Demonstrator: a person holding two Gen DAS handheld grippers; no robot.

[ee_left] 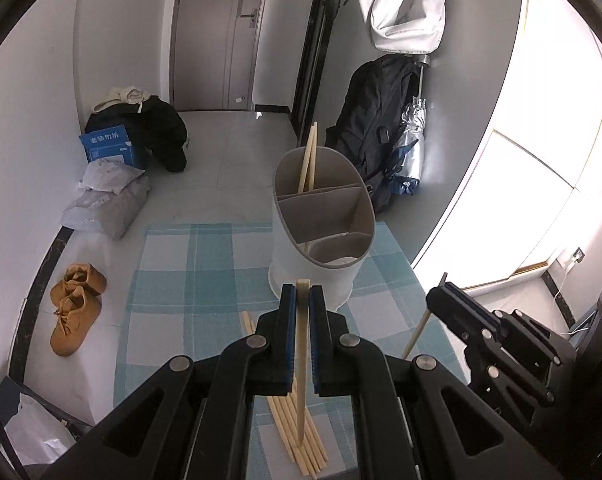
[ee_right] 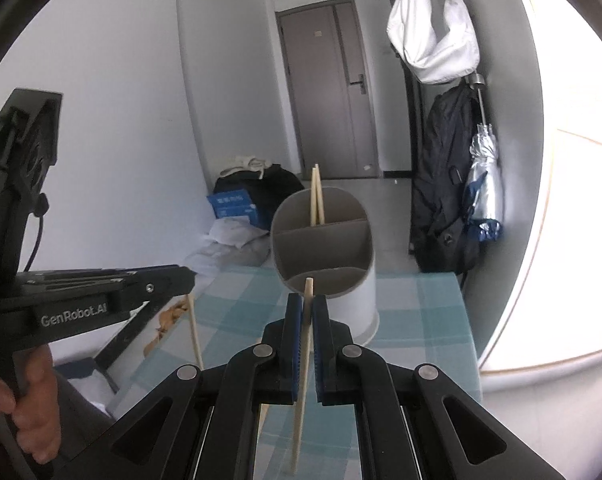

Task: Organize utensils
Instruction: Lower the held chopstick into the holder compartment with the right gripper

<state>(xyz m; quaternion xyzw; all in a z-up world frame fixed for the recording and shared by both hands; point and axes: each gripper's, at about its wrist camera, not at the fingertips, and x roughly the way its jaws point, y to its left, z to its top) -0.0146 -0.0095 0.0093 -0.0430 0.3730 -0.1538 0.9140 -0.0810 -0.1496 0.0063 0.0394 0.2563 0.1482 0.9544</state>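
Left wrist view: left tool [ee_left: 302,294] is clamped on one chopstick [ee_left: 301,360], right tool [ee_right: 308,304] pinching another chopstick [ee_right: 303,380], both near the utensil holder [ee_left: 321,240].

Utensil holder [ee_left: 315,248]: on the counter [ee_left: 205,272], toward its far edge.
Two chopsticks [ee_left: 308,160]: in the holder's farthest compartment.
Loose chopsticks [ee_left: 297,436]: on the counter, near edge.
Shoes [ee_left: 75,304]: on the floor, left of the counter.
Backpack [ee_left: 375,128]: behind the counter's far right corner.
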